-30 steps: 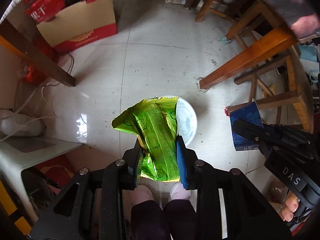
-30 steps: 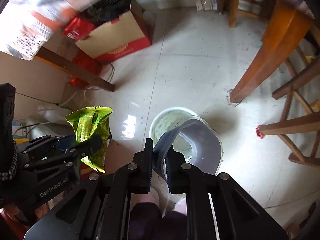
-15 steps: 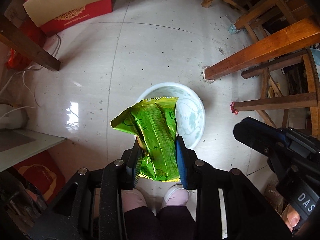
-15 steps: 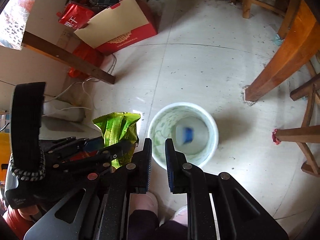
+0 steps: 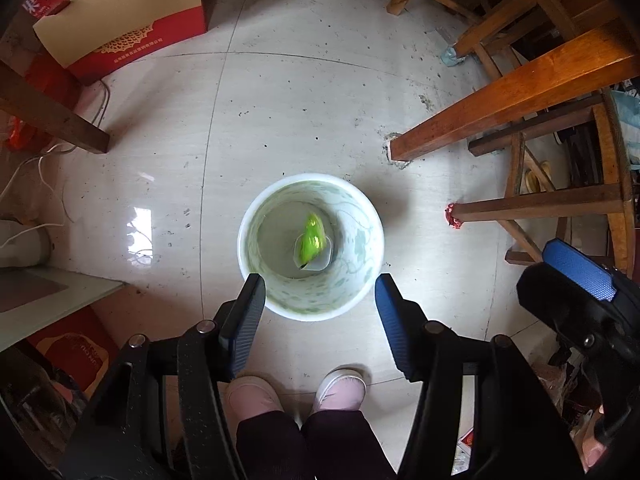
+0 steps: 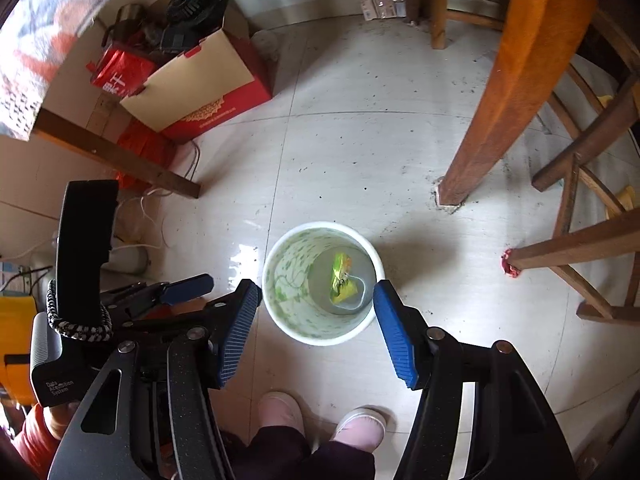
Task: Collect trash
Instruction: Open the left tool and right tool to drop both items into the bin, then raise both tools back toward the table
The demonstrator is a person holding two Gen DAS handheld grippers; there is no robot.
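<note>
A white waste bin with a green leaf pattern [image 5: 256, 216] stands on the tiled floor, also in the right wrist view [image 6: 280, 280]. Inside it lie a green snack wrapper [image 5: 311, 236] and a pale plastic piece [image 5: 326, 258]; both show in the right wrist view, wrapper [image 6: 340, 276]. My left gripper [image 5: 318, 312] is open and empty, held above the bin's near rim. My right gripper [image 6: 316, 320] is open and empty too, above the same bin. The right gripper shows at the right of the left wrist view [image 5: 576, 276].
A red and tan cardboard box [image 5: 120, 28] stands at the back left. Wooden table and chair legs [image 5: 500, 96] stand to the right. A dark wooden leg [image 5: 52, 116] and white cables [image 5: 36, 172] are at the left. The person's pink shoes [image 5: 296, 394] are just below the bin.
My left gripper opened and the green wrapper fell into the bin. My right gripper let go of the pale plastic piece earlier and has opened wide. Both grippers now hang over the bin.
</note>
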